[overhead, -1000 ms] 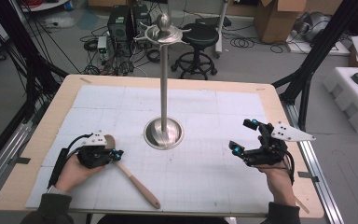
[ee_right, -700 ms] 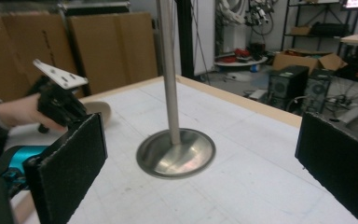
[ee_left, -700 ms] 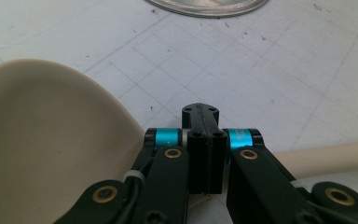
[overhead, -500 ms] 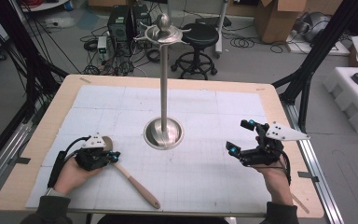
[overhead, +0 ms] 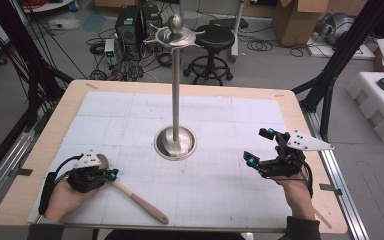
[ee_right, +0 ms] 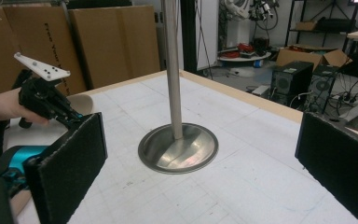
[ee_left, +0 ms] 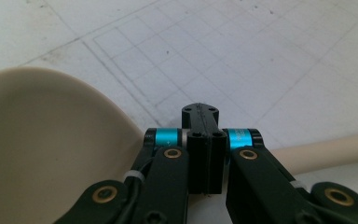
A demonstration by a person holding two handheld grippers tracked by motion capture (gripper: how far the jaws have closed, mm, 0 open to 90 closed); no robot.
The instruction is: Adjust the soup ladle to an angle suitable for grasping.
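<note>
A pale wooden spoon (overhead: 140,202) lies on the white gridded mat near the front left, bowl (ee_left: 42,140) to the left and handle (ee_left: 317,151) running toward the front edge. My left gripper (overhead: 111,173) sits low over the spoon's neck. Its jaws are shut flat against each other, and the neck is hidden beneath them. My right gripper (overhead: 257,145) hovers at the right side of the table, wide open with nothing between its black pads (ee_right: 70,158). It faces the metal stand (ee_right: 177,147).
A tall metal stand with a round base (overhead: 175,142) rises from the table's middle and carries hooked arms and a knob at its top (overhead: 175,30). The wooden table rim (overhead: 305,125) frames the mat. Boxes, a stool and cables lie on the floor beyond.
The left gripper has drifted slightly left and toward the near edge beside the spoon's bowl. The right gripper has shifted a little leftward, still open.
</note>
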